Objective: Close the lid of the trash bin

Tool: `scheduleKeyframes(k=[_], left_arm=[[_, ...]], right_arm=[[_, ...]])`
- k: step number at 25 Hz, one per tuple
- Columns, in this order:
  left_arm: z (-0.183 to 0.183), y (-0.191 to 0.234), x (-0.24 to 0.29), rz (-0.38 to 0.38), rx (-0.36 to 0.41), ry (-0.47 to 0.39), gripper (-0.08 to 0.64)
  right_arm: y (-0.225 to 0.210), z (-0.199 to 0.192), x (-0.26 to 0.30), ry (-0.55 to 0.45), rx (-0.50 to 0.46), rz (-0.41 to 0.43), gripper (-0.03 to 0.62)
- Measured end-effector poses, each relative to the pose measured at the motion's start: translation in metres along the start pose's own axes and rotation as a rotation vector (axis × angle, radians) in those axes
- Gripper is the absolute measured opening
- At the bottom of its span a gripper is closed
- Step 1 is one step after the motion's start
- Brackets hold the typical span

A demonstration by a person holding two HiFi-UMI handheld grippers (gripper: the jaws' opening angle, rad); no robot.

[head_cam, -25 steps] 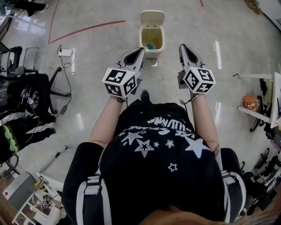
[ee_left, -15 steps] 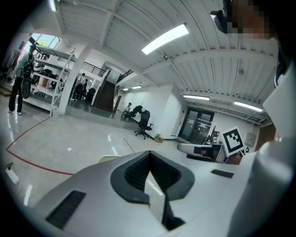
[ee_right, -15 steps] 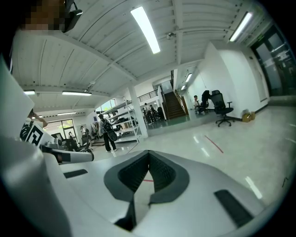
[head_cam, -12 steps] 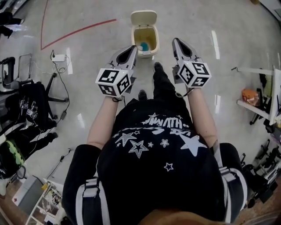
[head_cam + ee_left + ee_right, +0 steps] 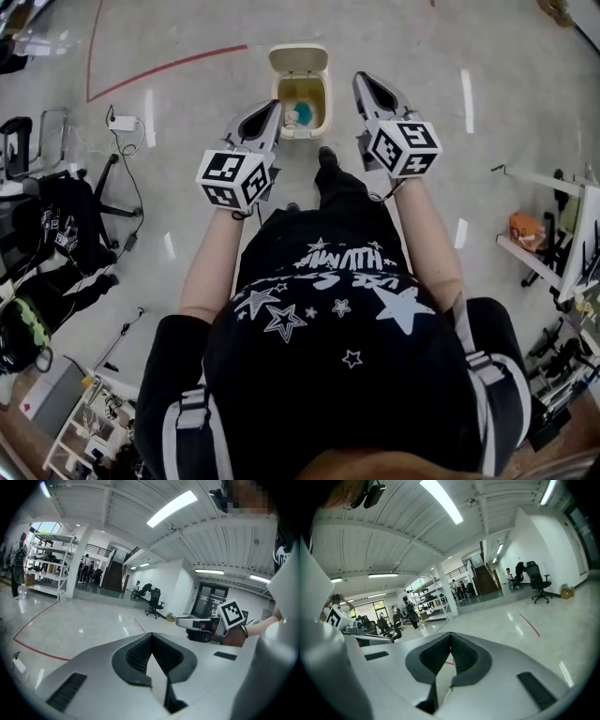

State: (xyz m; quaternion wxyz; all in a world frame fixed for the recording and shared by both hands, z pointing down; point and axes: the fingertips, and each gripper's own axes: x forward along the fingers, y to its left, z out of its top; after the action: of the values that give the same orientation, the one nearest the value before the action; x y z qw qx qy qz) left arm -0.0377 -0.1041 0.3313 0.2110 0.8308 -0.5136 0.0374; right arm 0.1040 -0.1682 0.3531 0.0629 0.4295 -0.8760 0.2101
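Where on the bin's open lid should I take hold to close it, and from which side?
Grip the free edge of the lid, farthest from its hinge; it stands open behind the trash bin. Probably reach over the opening from the near side with the right tongs, which are shut now.

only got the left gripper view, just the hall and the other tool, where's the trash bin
Observer: The head view shows the trash bin just ahead, between the tips of the left tool and the right tool.
Operator: lid open or shut
Observer: Open. The lid is tipped back on the bin's far side.
Operator: anything in it
Observer: A teal object lies inside; I can't tell what it is.
Operator: right tool holding anything
Observer: No. The right gripper view shows its jaws together with nothing between them.
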Motion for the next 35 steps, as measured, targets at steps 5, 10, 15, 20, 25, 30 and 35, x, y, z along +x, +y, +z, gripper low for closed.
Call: scheduleKeyframes(k=[5,10,15,20,25,30,35], left_arm=[[0.001,0.012,0.033,0.078,0.015,0.017,0.011],[0.005,0.036,0.053,0.17,0.005,0.014,0.011],[0.001,0.053,0.068,0.2,-0.026,0.024,0.011],[-0.008,0.083,0.094,0.172,-0.02,0.063,0.011],[-0.019,0.121,0.124,0.116,-0.029,0.102,0.011],[-0.03,0.164,0.147,0.068,-0.038,0.151,0.011],[-0.047,0.198,0.172,0.028,-0.024,0.206,0.011]], right_arm=[[-0.033,0.0,0.029,0.034,0.011,0.029,0.006],[-0.045,-0.001,0.058,0.066,0.048,0.093,0.006],[-0.055,-0.007,0.085,0.109,0.051,0.099,0.006],[-0.065,-0.023,0.114,0.138,0.076,0.055,0.006],[-0.073,-0.036,0.145,0.141,0.112,-0.02,0.006],[-0.075,-0.059,0.176,0.185,0.143,-0.096,0.006],[-0.087,-0.08,0.201,0.219,0.128,-0.161,0.006]])
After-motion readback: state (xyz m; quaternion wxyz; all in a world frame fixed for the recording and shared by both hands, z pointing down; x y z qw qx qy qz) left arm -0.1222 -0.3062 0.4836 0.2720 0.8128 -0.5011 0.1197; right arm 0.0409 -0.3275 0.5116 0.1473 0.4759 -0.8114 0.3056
